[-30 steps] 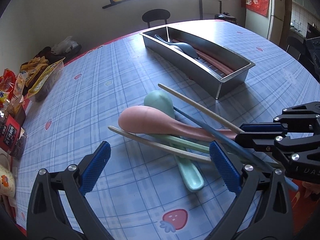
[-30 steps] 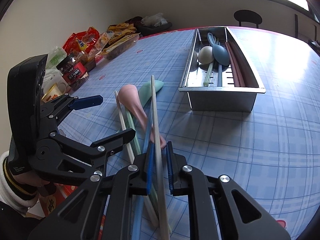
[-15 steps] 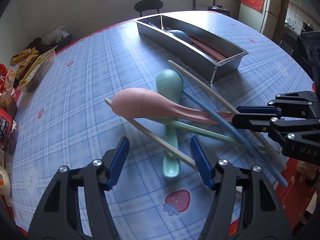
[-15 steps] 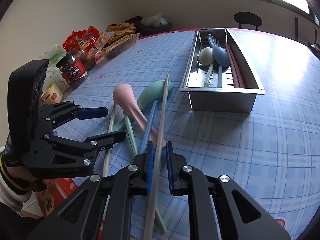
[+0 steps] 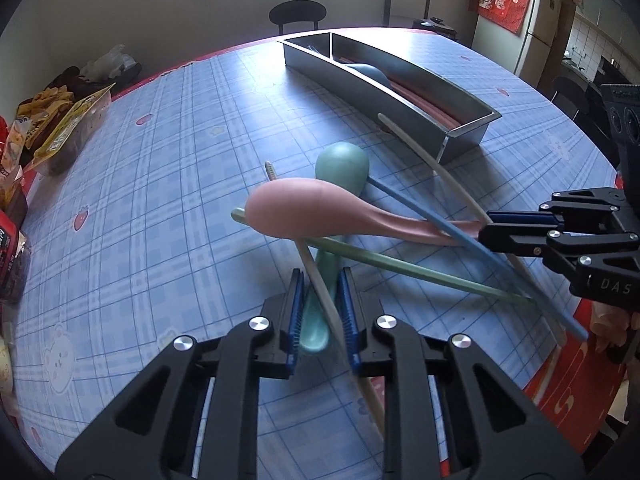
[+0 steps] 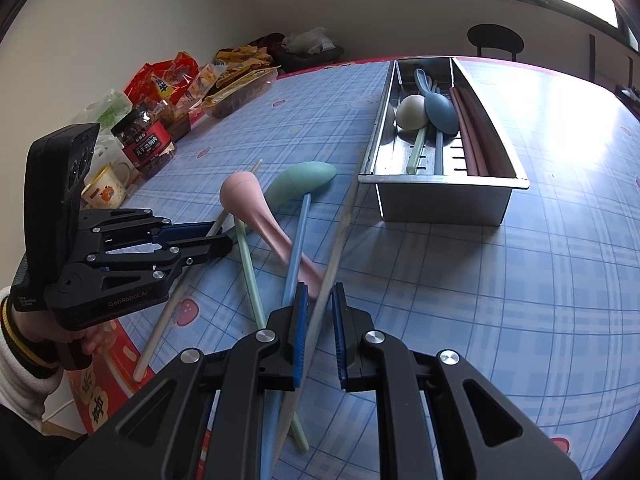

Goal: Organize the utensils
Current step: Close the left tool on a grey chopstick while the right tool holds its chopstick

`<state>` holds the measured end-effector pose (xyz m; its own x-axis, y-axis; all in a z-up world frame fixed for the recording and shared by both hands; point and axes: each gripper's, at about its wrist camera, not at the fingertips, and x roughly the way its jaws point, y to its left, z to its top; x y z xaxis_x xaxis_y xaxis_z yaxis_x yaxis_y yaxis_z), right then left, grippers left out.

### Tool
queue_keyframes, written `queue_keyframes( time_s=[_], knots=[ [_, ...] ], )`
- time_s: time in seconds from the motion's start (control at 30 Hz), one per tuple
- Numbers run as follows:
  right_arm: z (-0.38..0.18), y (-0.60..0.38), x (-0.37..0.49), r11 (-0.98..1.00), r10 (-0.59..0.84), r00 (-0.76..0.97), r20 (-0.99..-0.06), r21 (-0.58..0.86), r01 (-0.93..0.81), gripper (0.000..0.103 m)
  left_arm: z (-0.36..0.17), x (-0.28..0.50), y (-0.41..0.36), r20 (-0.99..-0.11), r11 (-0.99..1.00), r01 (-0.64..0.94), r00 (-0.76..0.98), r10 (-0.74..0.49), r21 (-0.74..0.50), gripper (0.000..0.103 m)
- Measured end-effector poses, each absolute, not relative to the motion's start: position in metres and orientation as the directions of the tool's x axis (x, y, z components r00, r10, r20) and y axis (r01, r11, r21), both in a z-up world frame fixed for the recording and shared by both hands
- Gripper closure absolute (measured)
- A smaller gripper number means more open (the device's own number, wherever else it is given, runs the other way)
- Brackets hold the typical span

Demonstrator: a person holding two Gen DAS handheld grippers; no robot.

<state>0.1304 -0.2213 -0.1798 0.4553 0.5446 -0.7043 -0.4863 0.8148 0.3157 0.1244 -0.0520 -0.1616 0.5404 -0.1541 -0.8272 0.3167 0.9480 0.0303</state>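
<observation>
A pile of utensils lies on the blue checked table: a pink spoon (image 5: pixel 316 216), a teal spoon (image 5: pixel 342 166), a blue chopstick (image 5: pixel 440 228), a green chopstick (image 5: pixel 400 268) and two beige chopsticks. My left gripper (image 5: pixel 320 312) is shut on one beige chopstick (image 5: pixel 316 280) over the teal spoon's handle. My right gripper (image 6: pixel 319 332) is shut on the other beige chopstick (image 6: pixel 340 232), which points toward the steel tray (image 6: pixel 440 200). The tray holds a blue spoon (image 6: pixel 440 114), a white spoon (image 6: pixel 412 112) and pink chopsticks (image 6: pixel 468 128).
Snack bags (image 6: pixel 168 80), a jar (image 6: pixel 144 148) and a mug (image 6: pixel 106 188) line the table's left edge. A black chair (image 5: pixel 297 14) stands beyond the far edge. The table's near edge is red (image 5: pixel 568 380).
My left gripper has closed from wide open onto a beige chopstick and moved in over the pile. The right gripper's beige chopstick has swung right toward the tray.
</observation>
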Motion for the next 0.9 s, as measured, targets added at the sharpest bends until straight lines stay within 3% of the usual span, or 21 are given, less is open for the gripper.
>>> queue_keyframes(
  time_s=[0.13,0.17,0.23,0.43,0.6,0.9],
  knots=[
    [-0.179,-0.220,0.129,0.817,0.541,0.459,-0.705,0.309,-0.487,0.094,-0.162,0.120,-0.041,-0.824,0.954,0.298,0.545,-0.153,0.020,0.076],
    [-0.179,-0.220,0.130,0.818,0.540,0.459,-0.705,0.310,-0.485,0.095,-0.162,0.119,-0.039,-0.824,0.956,0.293,0.547,-0.148,0.023,0.066],
    [-0.179,-0.219,0.130,0.818,0.541,0.459,-0.705,0.312,-0.484,0.095,-0.162,0.115,-0.034,-0.823,0.957,0.288,0.547,-0.153,0.013,0.058],
    [-0.179,-0.216,0.128,0.821,0.533,0.465,-0.707,0.300,-0.486,0.096,-0.158,0.096,-0.027,-0.816,0.961,0.276,0.554,-0.165,-0.007,0.059],
    [-0.179,-0.215,0.128,0.823,0.530,0.469,-0.707,0.295,-0.485,0.096,-0.156,0.077,-0.025,-0.809,0.964,0.254,0.551,-0.207,-0.073,0.070],
    [-0.179,-0.214,0.126,0.826,0.523,0.475,-0.708,0.281,-0.489,0.096,-0.165,0.069,-0.038,-0.804,0.964,0.267,0.575,-0.153,0.007,0.071]
  ],
)
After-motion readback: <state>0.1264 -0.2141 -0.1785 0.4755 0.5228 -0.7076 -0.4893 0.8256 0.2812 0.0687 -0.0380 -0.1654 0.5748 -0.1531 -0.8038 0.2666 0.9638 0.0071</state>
